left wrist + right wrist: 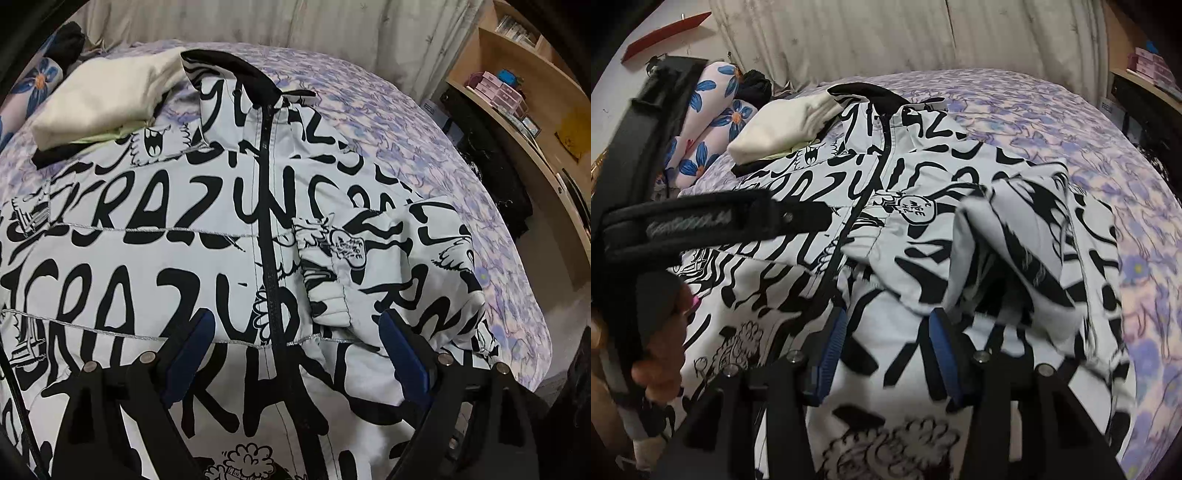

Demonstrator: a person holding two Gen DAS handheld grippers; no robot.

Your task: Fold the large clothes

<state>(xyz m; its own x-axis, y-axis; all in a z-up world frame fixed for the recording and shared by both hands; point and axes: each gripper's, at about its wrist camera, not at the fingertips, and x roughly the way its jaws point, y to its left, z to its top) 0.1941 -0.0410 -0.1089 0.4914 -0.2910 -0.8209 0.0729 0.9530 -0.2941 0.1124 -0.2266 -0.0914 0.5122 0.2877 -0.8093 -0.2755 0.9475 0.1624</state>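
Observation:
A white jacket (166,236) covered in black lettering lies front up on the bed, zip (267,206) closed and black-lined collar (236,70) at the far end. One sleeve (373,258) is folded in over the chest. My left gripper (297,317) hovers open over the lower zip, nothing between its blue pads (192,347). In the right wrist view the sleeve (1015,243) is blurred and bunched just beyond my right gripper (888,332), whose pads (833,343) stand apart and touch no cloth. A hand (661,354) holds the left tool's black body (701,221) at the left.
A folded cream garment (107,99) rests by the jacket's far left shoulder. Blue-flower pillows (713,122) lie at the bed's far left. The purple floral sheet (424,140) runs to the bed's right edge. Wooden shelves (517,92) stand at the right, a pale curtain (886,37) behind.

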